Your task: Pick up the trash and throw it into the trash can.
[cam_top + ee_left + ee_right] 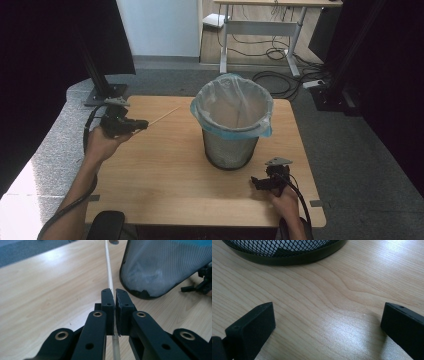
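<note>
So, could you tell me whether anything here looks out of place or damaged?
Nothing looks spilled or broken. The bin liner sits unevenly on the mesh bin, drooping lower at the front right. The left gripper is shut on a thin wooden stick.

Right gripper (328,322) (spread wide) over table (342,285), near bin (287,252).

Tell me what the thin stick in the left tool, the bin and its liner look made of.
Thin pale stick: looks like bare wood or bamboo, matte, evenly tan, round. Black mesh waste bin: seems metal, a fine see-through grid with a solid dark base ring. Pale blue bin liner: thin translucent plastic film, crinkled and folded over the rim. The left tool is shut on the stick.
</note>
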Tool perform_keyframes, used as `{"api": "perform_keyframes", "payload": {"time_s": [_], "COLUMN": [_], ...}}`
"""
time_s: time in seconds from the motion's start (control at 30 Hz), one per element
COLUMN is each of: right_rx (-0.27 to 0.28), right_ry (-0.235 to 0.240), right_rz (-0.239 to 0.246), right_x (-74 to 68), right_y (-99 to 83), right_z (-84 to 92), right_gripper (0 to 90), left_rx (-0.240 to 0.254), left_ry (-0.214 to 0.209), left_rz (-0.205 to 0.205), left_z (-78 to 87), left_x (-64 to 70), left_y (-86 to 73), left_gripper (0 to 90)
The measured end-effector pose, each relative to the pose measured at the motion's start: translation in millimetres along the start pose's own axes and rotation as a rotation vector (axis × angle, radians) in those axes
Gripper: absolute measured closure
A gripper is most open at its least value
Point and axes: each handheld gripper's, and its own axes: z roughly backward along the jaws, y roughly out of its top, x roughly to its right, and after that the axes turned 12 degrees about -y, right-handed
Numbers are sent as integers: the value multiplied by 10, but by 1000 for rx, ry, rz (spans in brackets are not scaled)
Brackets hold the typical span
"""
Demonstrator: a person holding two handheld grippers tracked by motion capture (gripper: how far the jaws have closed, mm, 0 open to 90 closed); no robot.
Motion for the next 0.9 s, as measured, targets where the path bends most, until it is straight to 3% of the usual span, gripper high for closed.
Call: {"api": "perform_keyframes", "payload": {"time_s": [0.23,0.53,0.7,0.8,0.9], "right_rx": [0,0,0,0,0], "right_ry": [0,1,1,1,2], "right_rz": [-1,0,-1,-1,1], "right_x": [0,0,0,0,-1], "right_y": [0,0,0,0,0], "right_z": [0,0,1,1,1], "right_gripper": [0,0,0,0,0], "left_rx": [27,41,15,12,-21], "left_ry": [-25,-52,-85,-144,-157], "left_rz": [-31,-120,-168,-173,-187], "left_z": [186,319,197,53,-135], "left_x": [121,437,614,679,732], "left_y": [311,772,980,1065,1148], "left_gripper": [862,861,861,861,861]}}
